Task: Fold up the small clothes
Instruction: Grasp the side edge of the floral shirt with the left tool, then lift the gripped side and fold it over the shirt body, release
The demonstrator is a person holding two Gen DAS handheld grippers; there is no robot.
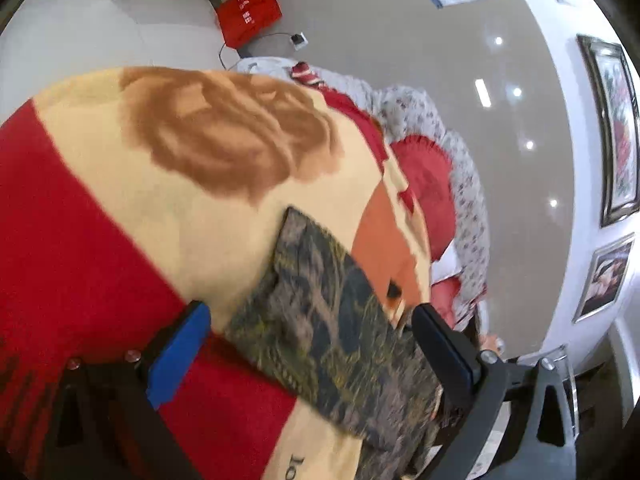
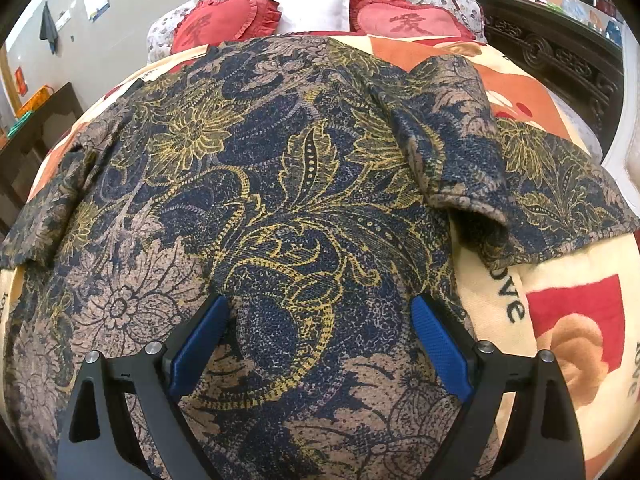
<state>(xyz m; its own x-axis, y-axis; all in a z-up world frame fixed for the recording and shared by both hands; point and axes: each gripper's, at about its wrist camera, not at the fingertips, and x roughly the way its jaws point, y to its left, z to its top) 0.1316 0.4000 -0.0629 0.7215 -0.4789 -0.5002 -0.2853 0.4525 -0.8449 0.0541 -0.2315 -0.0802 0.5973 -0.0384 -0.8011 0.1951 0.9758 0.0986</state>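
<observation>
Both views are showing even, bright indoor light. In the left wrist view, small ceiling lamps are glaring as white spots on the glossy wall [image 1: 516, 92], and motion blur is smearing the blanket [image 1: 120, 200] and the patterned garment [image 1: 332, 320]. In the right wrist view, the garment [image 2: 280, 184] is appearing sharp, its folded sleeve [image 2: 460, 152] casting a soft dark shadow beneath its cuff. Fisheye distortion is bending straight lines toward the edges, and black vignetting is darkening every corner.
</observation>
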